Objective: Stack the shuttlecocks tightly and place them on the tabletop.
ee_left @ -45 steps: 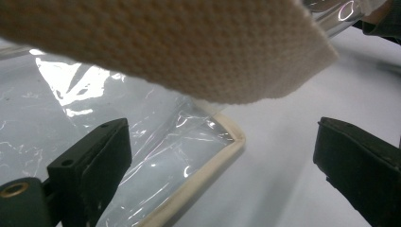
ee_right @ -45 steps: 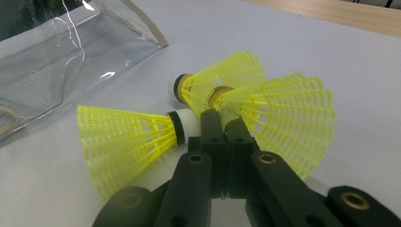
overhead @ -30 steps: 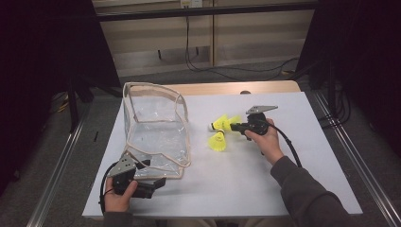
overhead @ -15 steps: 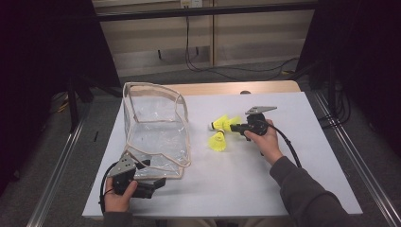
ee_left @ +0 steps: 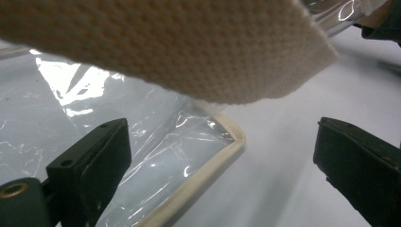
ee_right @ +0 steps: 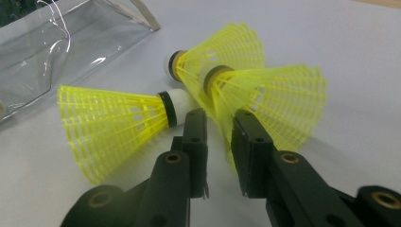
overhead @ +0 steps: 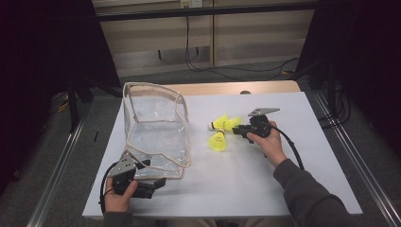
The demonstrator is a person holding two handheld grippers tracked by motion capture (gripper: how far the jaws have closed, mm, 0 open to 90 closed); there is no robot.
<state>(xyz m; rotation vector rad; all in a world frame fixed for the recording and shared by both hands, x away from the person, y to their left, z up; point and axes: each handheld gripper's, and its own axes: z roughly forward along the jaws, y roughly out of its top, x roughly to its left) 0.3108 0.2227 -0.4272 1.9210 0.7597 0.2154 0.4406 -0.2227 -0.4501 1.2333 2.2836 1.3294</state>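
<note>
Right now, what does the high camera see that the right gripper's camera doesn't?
High view: the whole white table, and the left gripper with its jaws open at the near corner of the clear bag.
Right gripper view: close up, three yellow shuttlecocks, each with a black band by its white tip. The right gripper has jaws that have just been opening, and yellow skirt shows through the narrow gap.
Both: shuttlecocks, bag, right gripper.

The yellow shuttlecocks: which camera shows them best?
The right gripper view: three yellow shuttlecocks lie close up, ribs and white corks clear. The high view shows them small, beside the clear bag.
</note>
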